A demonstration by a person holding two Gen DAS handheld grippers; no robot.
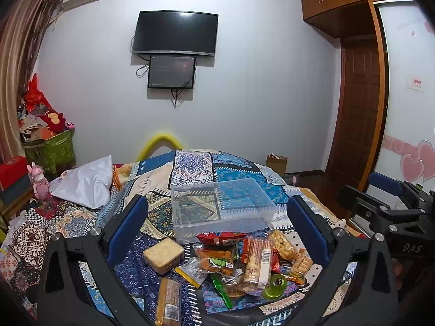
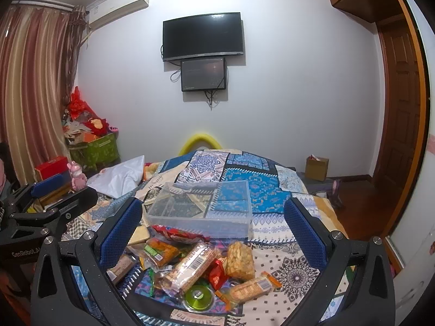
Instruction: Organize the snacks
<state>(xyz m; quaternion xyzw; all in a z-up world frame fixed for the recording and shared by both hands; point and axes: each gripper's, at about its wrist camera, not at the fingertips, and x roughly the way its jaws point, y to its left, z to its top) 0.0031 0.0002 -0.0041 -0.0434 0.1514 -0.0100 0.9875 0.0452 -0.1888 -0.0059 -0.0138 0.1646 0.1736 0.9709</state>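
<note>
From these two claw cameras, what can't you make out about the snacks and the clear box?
- Snack pile, both views: packets overlap, so the lower ones are mostly hidden and the count is unclear.
- Wrapper print, both views: too small to read.
- Long bar, left view: its near end is cut off by the bottom edge.
- Square cracker pack, right view: partly behind the right claw's left finger.
- Clear box: its far corners show only through hazy plastic.

Even, cool indoor light from overhead, no hard shadows. Mild glare on the TV (image 1: 175, 33) top edge and on the clear box (image 2: 201, 206) ahead of the jaws. Strong fisheye bend, black vignette in corners. Both views sharp; slight softness toward edges.
</note>
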